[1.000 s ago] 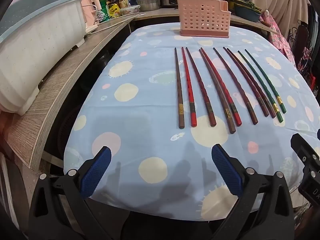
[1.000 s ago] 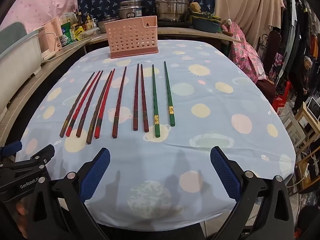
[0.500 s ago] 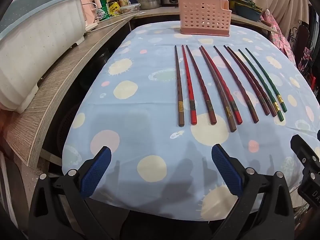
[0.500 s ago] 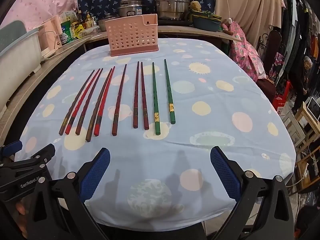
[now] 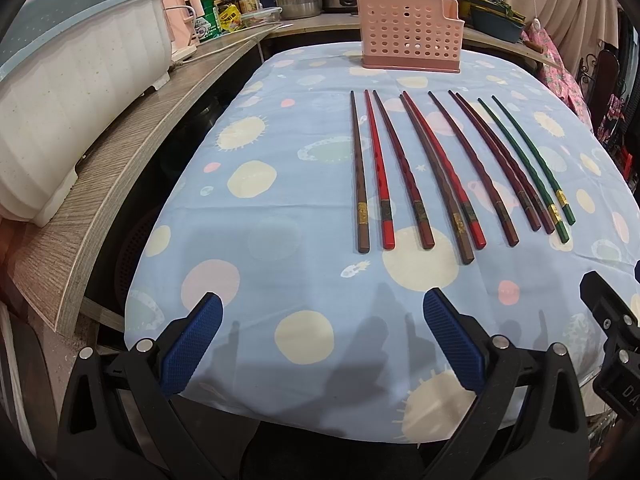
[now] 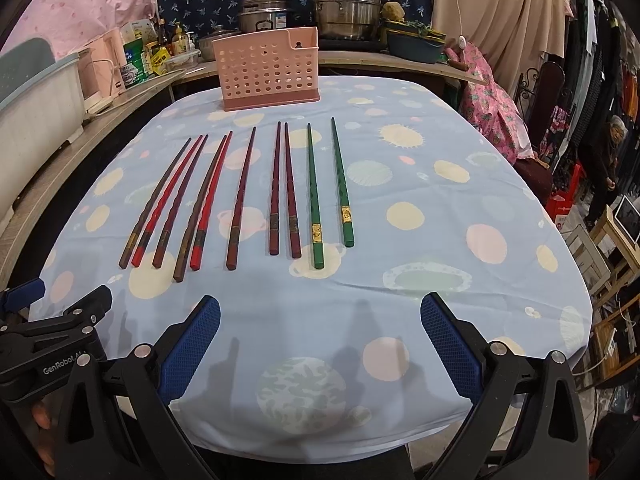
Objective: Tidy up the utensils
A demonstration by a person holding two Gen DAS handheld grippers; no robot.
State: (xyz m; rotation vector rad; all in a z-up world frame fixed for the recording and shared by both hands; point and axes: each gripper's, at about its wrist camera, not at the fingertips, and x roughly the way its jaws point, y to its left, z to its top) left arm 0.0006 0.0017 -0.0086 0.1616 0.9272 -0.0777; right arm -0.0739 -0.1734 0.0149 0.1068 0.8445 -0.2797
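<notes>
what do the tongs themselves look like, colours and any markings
Both tongs, left and right, have black angular plastic arms with silver rivets and blue cross-hatched pads. In the right view, the left tool's body reads "GenRobot.AI" in white.

Even indoor light, soft multiple shadows on tablecloth point(image 5: 280, 248), fisheye-bent edges, perhaps slight blur.

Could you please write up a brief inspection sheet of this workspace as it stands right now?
Surface: table under a blue dotted tablecloth.
Job's things: ten chopsticks lying side by side; pink basket upright behind them, none inside as far as visible.
Clutter: nothing seen on the cloth.
Grippers: left tool and right tool both open, holding nothing, near the front edge.
Cables: white cord on the side counter.
Surroundings: pots, bottles, white bin.
</notes>
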